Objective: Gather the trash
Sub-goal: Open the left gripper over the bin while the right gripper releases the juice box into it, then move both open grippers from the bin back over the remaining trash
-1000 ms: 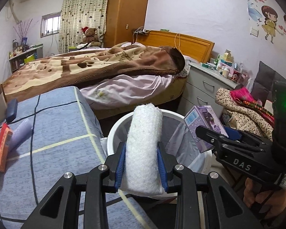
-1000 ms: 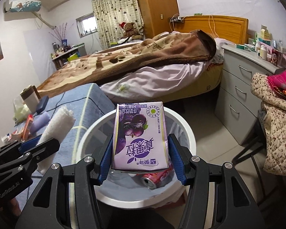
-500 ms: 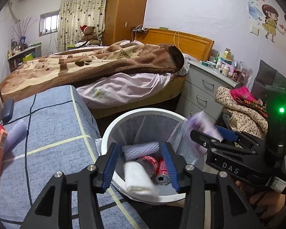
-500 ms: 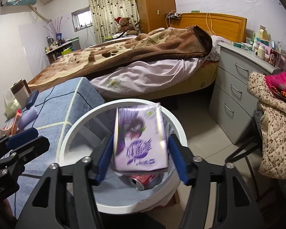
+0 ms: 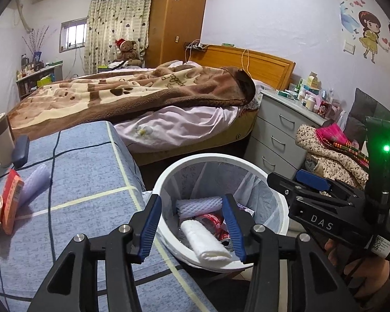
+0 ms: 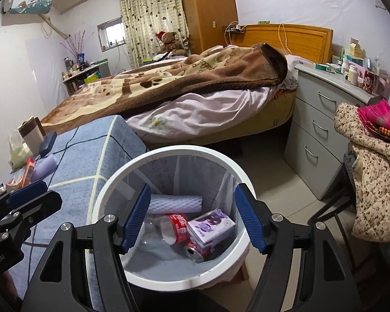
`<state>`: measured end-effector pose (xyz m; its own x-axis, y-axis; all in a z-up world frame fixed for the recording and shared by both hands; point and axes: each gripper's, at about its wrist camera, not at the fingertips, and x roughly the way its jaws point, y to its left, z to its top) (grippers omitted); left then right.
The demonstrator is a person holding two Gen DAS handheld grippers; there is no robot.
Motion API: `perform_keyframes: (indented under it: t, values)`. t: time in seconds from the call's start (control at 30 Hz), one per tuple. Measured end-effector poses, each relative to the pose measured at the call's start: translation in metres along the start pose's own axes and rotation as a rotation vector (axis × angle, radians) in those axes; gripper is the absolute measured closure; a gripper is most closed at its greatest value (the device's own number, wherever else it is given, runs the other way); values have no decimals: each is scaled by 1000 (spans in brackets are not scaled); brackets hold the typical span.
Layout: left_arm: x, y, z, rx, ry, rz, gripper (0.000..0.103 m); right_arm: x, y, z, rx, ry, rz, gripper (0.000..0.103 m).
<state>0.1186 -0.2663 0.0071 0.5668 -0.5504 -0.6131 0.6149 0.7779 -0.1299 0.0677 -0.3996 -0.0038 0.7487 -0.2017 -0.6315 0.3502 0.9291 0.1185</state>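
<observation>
Trash fills the white bin point(image 6: 169, 153) at the table's point(image 5: 91, 182) right edge: a purple carton point(image 6: 210, 225), a white towel roll point(image 5: 204, 241), a foam sleeve point(image 6: 175, 204), a bottle point(image 6: 166, 227). Left gripper point(image 5: 192, 230) and right gripper point(image 6: 192, 219) hover above it, jaws parted and empty, theirs just opened. The drop looks done; next likely comes a reach left for the orange box point(image 5: 11, 200) on the table.
</observation>
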Motion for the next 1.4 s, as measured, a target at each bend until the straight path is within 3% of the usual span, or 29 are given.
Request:
perform_keyframes:
  t: [0.27,0.77,1.4]
  values:
    - [-24,24,-2,-25,-29,37,55,-5,22,2,-21,-22,29,34]
    - [-67,89,-17,-79,-91,181,55,-1,73,4,-56,-37,125,34]
    - [-107,217,-57,-271,-81,382,54,28,157,2,-172,28,276,34]
